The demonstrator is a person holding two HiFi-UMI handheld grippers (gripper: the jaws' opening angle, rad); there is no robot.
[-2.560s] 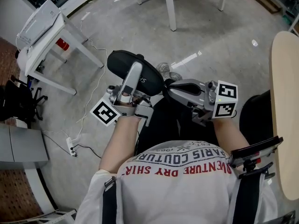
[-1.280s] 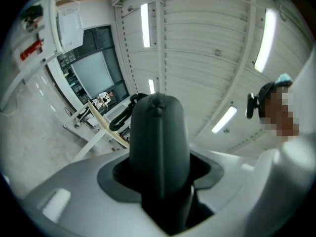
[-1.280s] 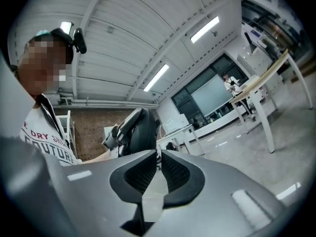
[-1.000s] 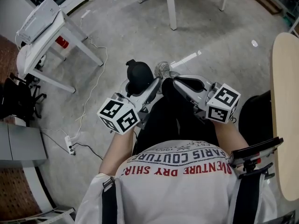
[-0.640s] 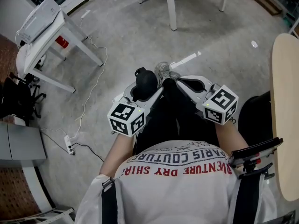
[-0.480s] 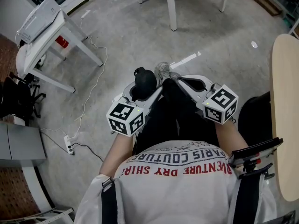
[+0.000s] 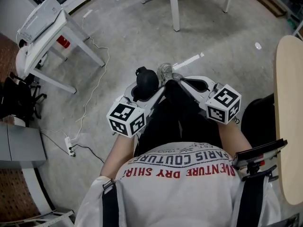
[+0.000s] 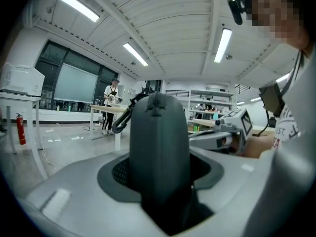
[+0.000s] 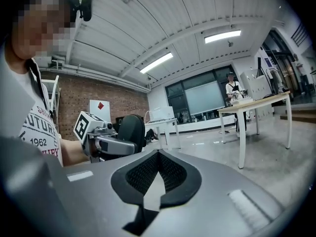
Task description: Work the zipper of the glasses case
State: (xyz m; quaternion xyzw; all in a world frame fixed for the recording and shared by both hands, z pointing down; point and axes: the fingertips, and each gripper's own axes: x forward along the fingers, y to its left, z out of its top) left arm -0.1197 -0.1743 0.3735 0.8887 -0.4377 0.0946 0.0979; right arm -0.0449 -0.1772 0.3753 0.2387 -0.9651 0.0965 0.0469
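The black glasses case stands end-on between the jaws of my left gripper, over the person's lap. In the left gripper view the case fills the middle, upright, with a dark loop hanging at its top left; the zipper itself is not visible. My left gripper is shut on it. To its right, my right gripper has its jaws together with nothing between them, a short way from the case. The right gripper view shows its pads meeting at the tip and the case off to the left.
A white table with a printer stands at the left, a red extinguisher under it. White table legs rise ahead. A cable and power strip lie on the concrete floor. A wooden tabletop borders the right.
The case, earlier held broadside and further out, is now turned end-on and drawn in close to the right gripper. Over the last half second both grippers have barely moved.
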